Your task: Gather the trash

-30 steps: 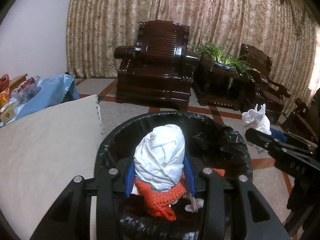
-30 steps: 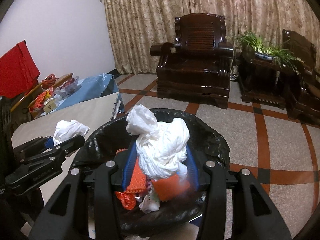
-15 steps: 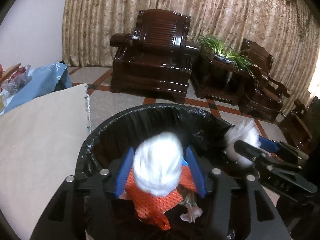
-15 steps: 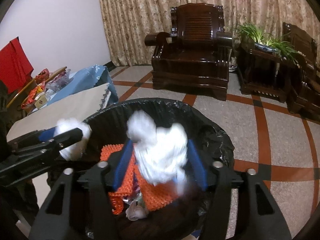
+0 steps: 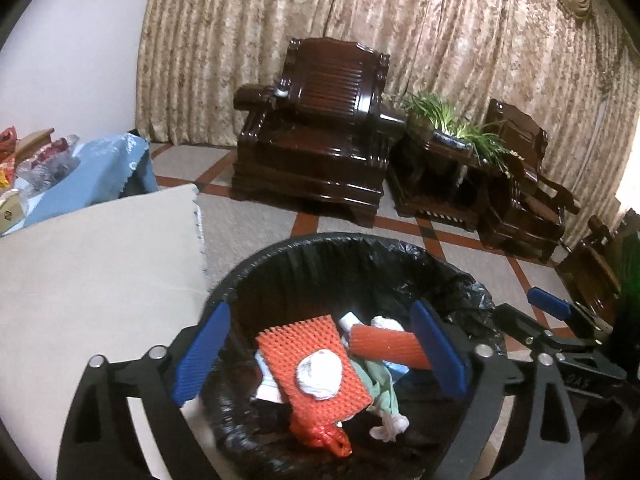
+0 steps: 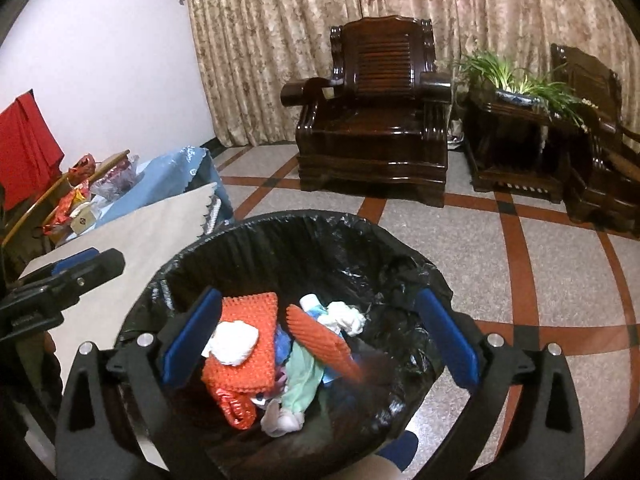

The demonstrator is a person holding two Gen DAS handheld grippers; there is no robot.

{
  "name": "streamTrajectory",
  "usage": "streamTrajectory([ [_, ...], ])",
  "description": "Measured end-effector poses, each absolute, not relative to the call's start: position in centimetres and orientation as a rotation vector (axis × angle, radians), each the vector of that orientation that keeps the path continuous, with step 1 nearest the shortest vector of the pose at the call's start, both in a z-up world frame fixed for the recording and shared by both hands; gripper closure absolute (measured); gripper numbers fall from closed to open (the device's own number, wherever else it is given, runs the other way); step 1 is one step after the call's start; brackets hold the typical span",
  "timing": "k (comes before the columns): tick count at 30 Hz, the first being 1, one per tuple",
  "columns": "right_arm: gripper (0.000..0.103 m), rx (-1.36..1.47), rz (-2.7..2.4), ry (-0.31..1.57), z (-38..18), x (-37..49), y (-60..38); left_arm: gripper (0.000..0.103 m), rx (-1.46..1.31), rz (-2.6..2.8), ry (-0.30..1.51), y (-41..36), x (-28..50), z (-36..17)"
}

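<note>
1. The trash lies in the black-lined bin [image 5: 360, 264]. One white paper wad [image 5: 319, 369] rests on a flat orange mesh sheet [image 5: 316, 364], below and between the fingers of the left gripper [image 5: 320, 354].
2. In the right wrist view a second white paper wad [image 6: 347, 317] lies further back in the bin, beside an orange mesh roll [image 6: 324, 346] and under the gap of the right gripper [image 6: 320, 342].
3. The right wrist view also shows a pale green cloth [image 6: 302, 378] between the sheet and the roll; the left wrist view shows only part of it.
4. The left wrist view shows the right gripper at the right edge, over the bin rim. The right wrist view shows the left gripper at the left edge, over a beige mat [image 6: 148, 236].
5. The jaws of the left gripper have just been opening and now stand wide apart. Its blue pads [image 5: 202, 354] touch nothing and nothing is held.
6. The jaws of the right gripper have just been opening too. They are spread wide, and the wad lies free below them.
7. Beyond the bin stands a dark wooden armchair [image 5: 320, 128] before a curtain [image 5: 440, 40].
</note>
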State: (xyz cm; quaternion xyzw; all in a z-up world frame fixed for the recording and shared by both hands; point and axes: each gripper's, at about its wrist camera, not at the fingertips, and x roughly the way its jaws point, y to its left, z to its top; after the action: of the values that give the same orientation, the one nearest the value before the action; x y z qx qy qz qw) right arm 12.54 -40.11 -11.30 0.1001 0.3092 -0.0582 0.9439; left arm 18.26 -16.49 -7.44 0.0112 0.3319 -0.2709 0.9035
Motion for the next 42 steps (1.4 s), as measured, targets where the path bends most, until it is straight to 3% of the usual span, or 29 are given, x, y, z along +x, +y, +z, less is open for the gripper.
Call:
streamTrajectory([
  [3, 0.006, 0.203, -0.109, 0.618, -10.2, 11.7, -39.4, 0.006, 0.024, -0.539, 0.679, -15.2, 17.4, -6.5],
  [22, 0.005, 0.129, 0.025, 0.549, -3.9, 5.8, -31.3, 0.006, 0.007, -0.373, 0.662, -6.4, 10.0, -3.1],
  [42, 0.005, 0.086, 0.098, 0.509, 0.0, 2.8, -26.4, 0.006, 0.002, -0.333, 0.574, -3.9, 4.9, -0.1],
])
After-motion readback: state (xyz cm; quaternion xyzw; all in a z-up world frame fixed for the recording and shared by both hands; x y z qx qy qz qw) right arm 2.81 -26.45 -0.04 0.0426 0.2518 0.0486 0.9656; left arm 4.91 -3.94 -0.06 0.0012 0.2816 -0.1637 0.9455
